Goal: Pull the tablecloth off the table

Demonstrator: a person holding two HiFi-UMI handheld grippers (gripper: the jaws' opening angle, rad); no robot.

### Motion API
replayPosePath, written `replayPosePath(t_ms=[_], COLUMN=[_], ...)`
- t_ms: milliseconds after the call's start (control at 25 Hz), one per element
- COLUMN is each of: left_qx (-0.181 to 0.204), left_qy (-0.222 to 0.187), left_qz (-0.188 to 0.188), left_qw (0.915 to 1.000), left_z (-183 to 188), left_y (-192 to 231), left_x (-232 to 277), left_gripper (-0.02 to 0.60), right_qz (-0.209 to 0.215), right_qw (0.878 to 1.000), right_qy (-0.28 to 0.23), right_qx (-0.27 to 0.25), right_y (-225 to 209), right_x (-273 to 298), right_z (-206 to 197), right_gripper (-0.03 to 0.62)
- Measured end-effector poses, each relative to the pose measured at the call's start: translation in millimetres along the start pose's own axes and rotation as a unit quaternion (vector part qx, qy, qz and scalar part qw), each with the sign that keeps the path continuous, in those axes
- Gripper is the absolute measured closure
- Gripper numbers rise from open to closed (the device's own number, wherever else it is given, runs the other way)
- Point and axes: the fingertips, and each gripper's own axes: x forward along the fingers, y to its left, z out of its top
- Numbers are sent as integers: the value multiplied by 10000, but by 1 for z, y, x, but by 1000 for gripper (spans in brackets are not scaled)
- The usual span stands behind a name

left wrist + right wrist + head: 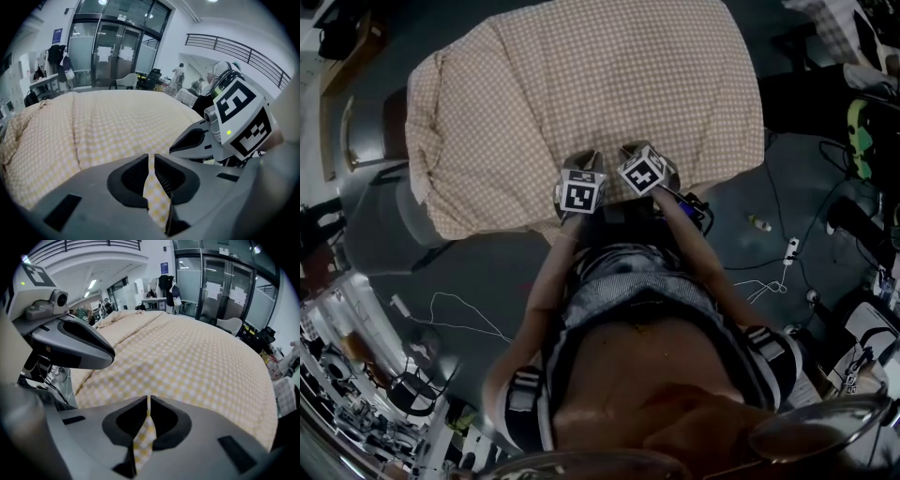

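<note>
Along the near edge of the checked tablecloth [581, 94], both grippers sit side by side, nearly touching. The left gripper [151, 164] and the right gripper [148, 405] each have their jaws pressed together on a thin fold of the yellow-and-white fabric, and a strip of cloth runs back between each pair of pads. The tablecloth lies spread over the whole table, hiding its top and draping down the sides, with soft creases toward the far-left corner. Beyond the hanging hem, dark floor [478, 272] shows, with loose cables [769, 281] trailing across it.
</note>
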Motion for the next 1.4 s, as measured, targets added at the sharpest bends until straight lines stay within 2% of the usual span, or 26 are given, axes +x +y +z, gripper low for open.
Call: replayPosePath(t_ms=[80,160,240,440,560,680,800,920,1160,1240,1400], left_qx=[43,60,126,694,862,1174,1424,1497,1837,1718,1168], left_qy=[113,303,508,1227,1503,1578,1573,1562,1706,1716,1620], left_qz=[-59,-202,-268,-259,-275,-47,99,43,-166,-226,-356], left_qw=[9999,9993,9983,9897,9845,9805,9772,9763,9679,9698,9792], left_z=[-7,-17,-28,-65,-79,-85,-84,-82,-80,-80,-71], left_y=[-1,-2,1,6,4,5,6,8,-2,-3,9], left_x=[5,9,13,31,39,44,47,49,54,54,50], left_gripper=[552,477,453,360,340,334,337,369,548,568,572], right_qz=[27,54,68,81,109,157,133,92,149,180,224], right_qw=[9999,9997,9993,9991,9991,9989,9990,9995,9992,9988,9978], right_qy=[144,243,347,422,397,429,407,254,146,192,89], right_qx=[24,74,103,70,80,91,82,155,339,416,617], right_y=[0,0,2,4,5,6,4,4,5,6,7], right_x=[6,11,15,19,19,19,19,20,22,19,7], right_z=[-9,-16,-22,-28,-27,-30,-30,-29,-25,-27,-24], right_gripper=[520,520,520,520,520,520,520,520,520,520,520])
